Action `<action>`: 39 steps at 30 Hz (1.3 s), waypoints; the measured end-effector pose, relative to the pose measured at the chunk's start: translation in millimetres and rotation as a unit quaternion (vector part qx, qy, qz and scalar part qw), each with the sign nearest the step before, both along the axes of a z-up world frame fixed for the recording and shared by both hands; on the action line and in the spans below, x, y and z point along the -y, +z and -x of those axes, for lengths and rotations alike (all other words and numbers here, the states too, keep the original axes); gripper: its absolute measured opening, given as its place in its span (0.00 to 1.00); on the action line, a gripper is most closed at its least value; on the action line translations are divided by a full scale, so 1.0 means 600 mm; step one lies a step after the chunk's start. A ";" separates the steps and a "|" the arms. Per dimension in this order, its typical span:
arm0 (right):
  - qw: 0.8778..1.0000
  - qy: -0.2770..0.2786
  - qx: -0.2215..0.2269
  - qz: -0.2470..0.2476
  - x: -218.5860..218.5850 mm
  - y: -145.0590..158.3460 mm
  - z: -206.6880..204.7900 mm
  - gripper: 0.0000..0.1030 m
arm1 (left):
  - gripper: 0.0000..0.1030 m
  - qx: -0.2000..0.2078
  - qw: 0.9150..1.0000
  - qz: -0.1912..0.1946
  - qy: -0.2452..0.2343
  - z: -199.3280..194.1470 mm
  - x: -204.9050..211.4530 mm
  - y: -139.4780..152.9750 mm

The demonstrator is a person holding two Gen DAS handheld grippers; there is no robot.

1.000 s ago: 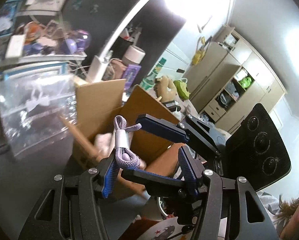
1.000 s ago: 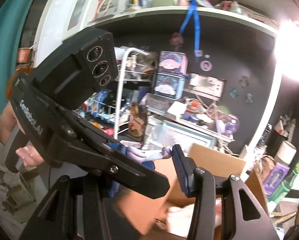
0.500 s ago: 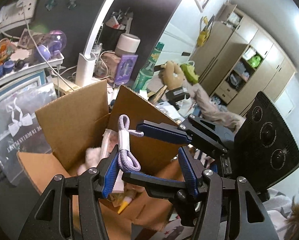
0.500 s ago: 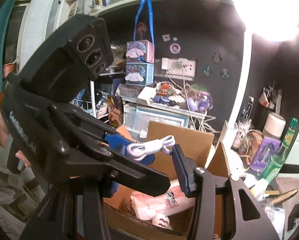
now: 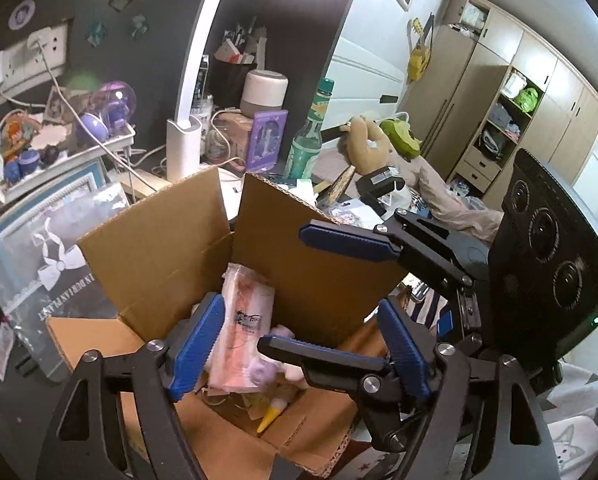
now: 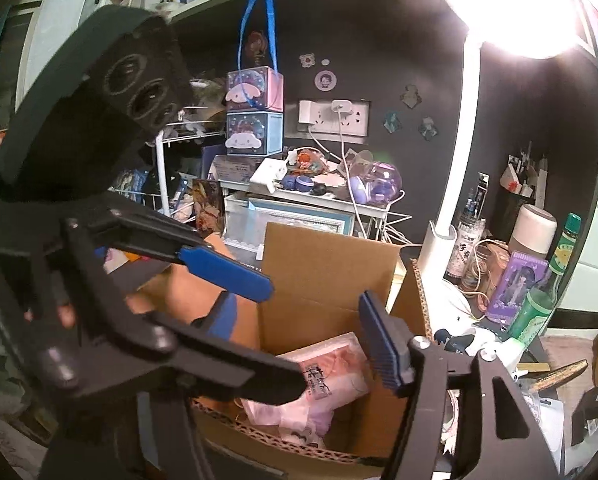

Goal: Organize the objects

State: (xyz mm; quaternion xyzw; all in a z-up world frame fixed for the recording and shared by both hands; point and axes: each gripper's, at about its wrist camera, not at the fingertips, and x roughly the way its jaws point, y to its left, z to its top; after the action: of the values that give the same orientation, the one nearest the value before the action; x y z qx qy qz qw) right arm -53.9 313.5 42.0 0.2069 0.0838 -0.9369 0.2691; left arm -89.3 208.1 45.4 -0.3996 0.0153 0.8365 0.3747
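Cluttered desk w/ dark back wall; open cardboard box [image 5: 159,252] stands at centre, flaps up. Inside the box: pink plastic packet [image 5: 243,320] leaning upright-tilted, a pale purple item [image 5: 261,372] (prob. the coiled cord, partly hidden) beside its lower end, and a small yellow cone-shaped piece [image 5: 270,420] near the front wall.

Left gripper [image 5: 299,356] hovers over the box mouth, pointing down into it; its jaws have just been opening and now stand wide apart, nothing between them, pads not touching anything. Right gripper [image 5: 323,292] crosses in front of it in the left wrist view, one blue finger over the far flap, the other lower, over the box interior; its jaws have also just been opening and are apart, holding nothing. In the right wrist view the right gripper [image 6: 303,320] frames the box [image 6: 331,272] and the pink packet [image 6: 331,376], w/ the left gripper [image 6: 227,292] reaching in from the left, a person's hand [image 6: 65,312] partly visible behind its frame.

Around the box: white lamp base [image 5: 183,148] just behind the back flap, lamp arm curving up to a bright head [image 6: 511,12]. Right of lamp: purple boxed item [image 5: 266,140], green bottle [image 5: 309,136], white cylinder [image 5: 265,92]. Left: clear zip bag w/ bow print [image 5: 55,264] beside the box; white tray of purple toys [image 5: 99,120] behind it. Wall socket w/ charger [image 6: 333,118] on the back wall. Far right: brown plush [image 5: 367,144], wardrobe w/ open shelves [image 5: 511,120].
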 end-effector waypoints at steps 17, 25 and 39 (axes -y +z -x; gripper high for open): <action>1.000 -0.007 -0.020 0.006 0.022 0.020 -0.024 0.98 | 0.96 -0.169 0.969 0.020 0.179 -0.096 0.102 0.037; 0.999 0.008 -0.011 0.035 0.038 0.023 -0.027 0.99 | 0.96 -0.230 0.926 0.042 0.297 -0.146 0.156 0.031; 0.999 0.001 0.001 0.049 0.039 0.018 -0.027 0.99 | 0.96 -0.210 0.919 0.023 0.333 -0.154 0.182 0.013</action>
State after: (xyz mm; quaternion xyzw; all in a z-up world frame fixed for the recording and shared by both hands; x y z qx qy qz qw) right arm -37.4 290.1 52.9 0.1940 0.0375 -0.9395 0.2798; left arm 3.0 98.9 53.0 -0.2052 -0.0210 0.9770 0.0539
